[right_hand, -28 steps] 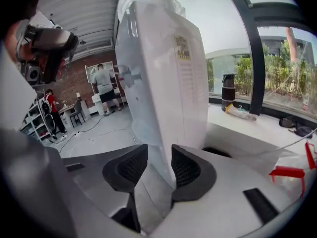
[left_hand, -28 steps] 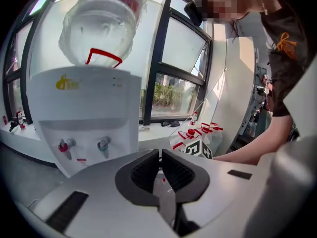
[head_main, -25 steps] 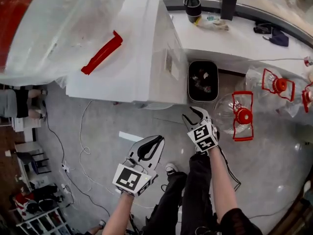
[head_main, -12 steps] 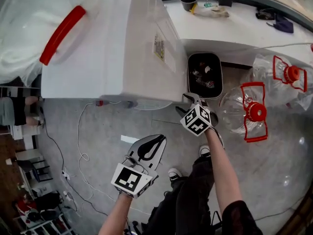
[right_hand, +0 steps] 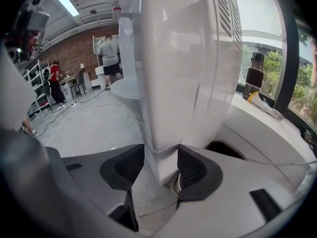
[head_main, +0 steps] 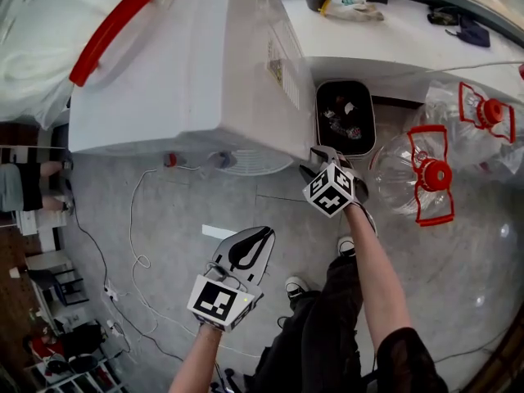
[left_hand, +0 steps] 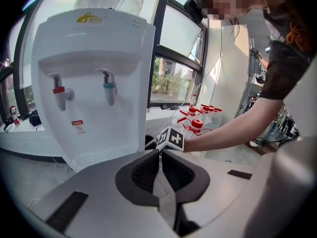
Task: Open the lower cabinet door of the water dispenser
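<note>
since a second ago the right gripper [head_main: 326,158] has gone from hanging short of the water dispenser [head_main: 205,72] to sitting at its lower front corner [right_hand: 161,150], down by the floor and just beside the black bin [head_main: 344,125] — and the dispenser now fills more of the head view. its jaws have just been closing in; the white corner fills the gap between them and both pads look to press on it, so i read it as clenched there, where the lower cabinet door's edge should be. left gripper [head_main: 264,234] hangs well back over the floor, jaws pressed together on nothing, much where it was. so reach and grasp look done — no view shows the door swung out, and the pull that opens it is still to come.
</note>
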Demonstrator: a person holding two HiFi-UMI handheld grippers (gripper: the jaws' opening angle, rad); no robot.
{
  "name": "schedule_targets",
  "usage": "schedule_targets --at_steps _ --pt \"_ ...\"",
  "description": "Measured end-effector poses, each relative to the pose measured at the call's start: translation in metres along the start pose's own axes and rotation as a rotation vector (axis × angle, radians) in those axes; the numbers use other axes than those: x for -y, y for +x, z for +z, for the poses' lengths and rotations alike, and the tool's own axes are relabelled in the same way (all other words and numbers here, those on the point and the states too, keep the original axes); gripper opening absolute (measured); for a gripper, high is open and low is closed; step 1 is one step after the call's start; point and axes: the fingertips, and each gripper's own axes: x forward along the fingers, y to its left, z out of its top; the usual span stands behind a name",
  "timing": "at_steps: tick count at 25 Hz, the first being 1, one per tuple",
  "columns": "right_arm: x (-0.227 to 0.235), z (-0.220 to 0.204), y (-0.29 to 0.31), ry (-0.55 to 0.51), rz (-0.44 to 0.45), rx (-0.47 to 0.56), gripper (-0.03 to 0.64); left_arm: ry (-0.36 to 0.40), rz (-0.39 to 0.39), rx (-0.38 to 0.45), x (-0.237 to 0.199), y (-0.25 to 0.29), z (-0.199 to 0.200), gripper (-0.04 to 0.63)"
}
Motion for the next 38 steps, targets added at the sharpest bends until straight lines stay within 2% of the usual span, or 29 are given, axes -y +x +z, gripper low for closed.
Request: schedule_targets --at_steps 4,8,16,22,29,38 --pt "-0.035 -0.016 -0.010 -0.085 0.070 -0.041 0.190 -0.023 0.003 -0.008 0.005 -0.016 -0.010 0.028" --pt "-0.095 -0.028 -0.018 -0.053 0.150 -0.025 0.192 -0.035 0.016 -0.034 0.010 -0.035 -0.020 0.028" --pt "-0.206 -0.028 -0.017 -0.079 0.263 -0.062 0.189 -0.083 0.060 -0.006 0.009 -0.091 -0.050 0.028" --pt "-0.280 -0.013 0.002 -0.116 0.361 -0.079 0.189 -0.144 0.140 -0.011 -0.014 -0.149 -0.096 0.028" --pt "-0.347 0.023 0.031 -0.190 0.448 -0.103 0.198 -0.236 0.250 -0.012 -0.052 -0.213 -0.138 0.028" --pt "-0.396 0.066 0.078 -0.290 0.505 -0.115 0.198 -0.343 0.355 0.014 -0.092 -0.260 -0.173 0.028"
